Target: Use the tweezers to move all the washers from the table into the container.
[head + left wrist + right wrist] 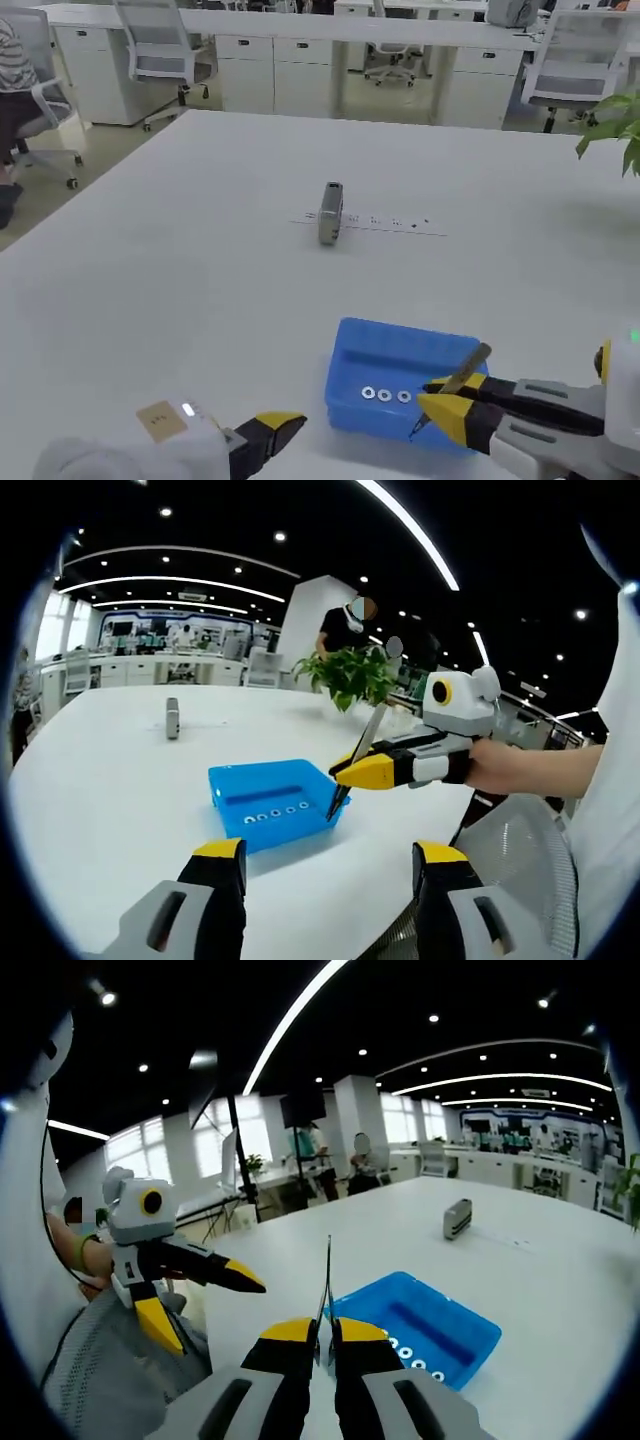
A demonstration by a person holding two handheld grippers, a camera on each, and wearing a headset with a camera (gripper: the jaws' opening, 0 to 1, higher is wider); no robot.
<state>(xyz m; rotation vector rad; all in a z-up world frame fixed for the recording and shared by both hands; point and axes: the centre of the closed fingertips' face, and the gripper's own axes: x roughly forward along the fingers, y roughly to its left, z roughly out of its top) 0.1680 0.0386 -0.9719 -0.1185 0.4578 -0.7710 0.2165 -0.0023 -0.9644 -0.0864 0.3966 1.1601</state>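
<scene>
A: Where are the washers (385, 395)?
B: In the container (400, 335), a row just left of the tweezers (465, 372) tip.
A: And the grippers?
B: The right gripper (432, 397), nearer, is clenched on the tilted tweezers; the left gripper (330, 852) is released.

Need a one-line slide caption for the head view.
Right claw grips tweezers at the blue container holding washers; left claw open beside it.

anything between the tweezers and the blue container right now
Nothing visible does. The tweezers, held shut in the right gripper, have their tip at the container edge, near the row of washers inside. The open left gripper is off to the side.
</scene>
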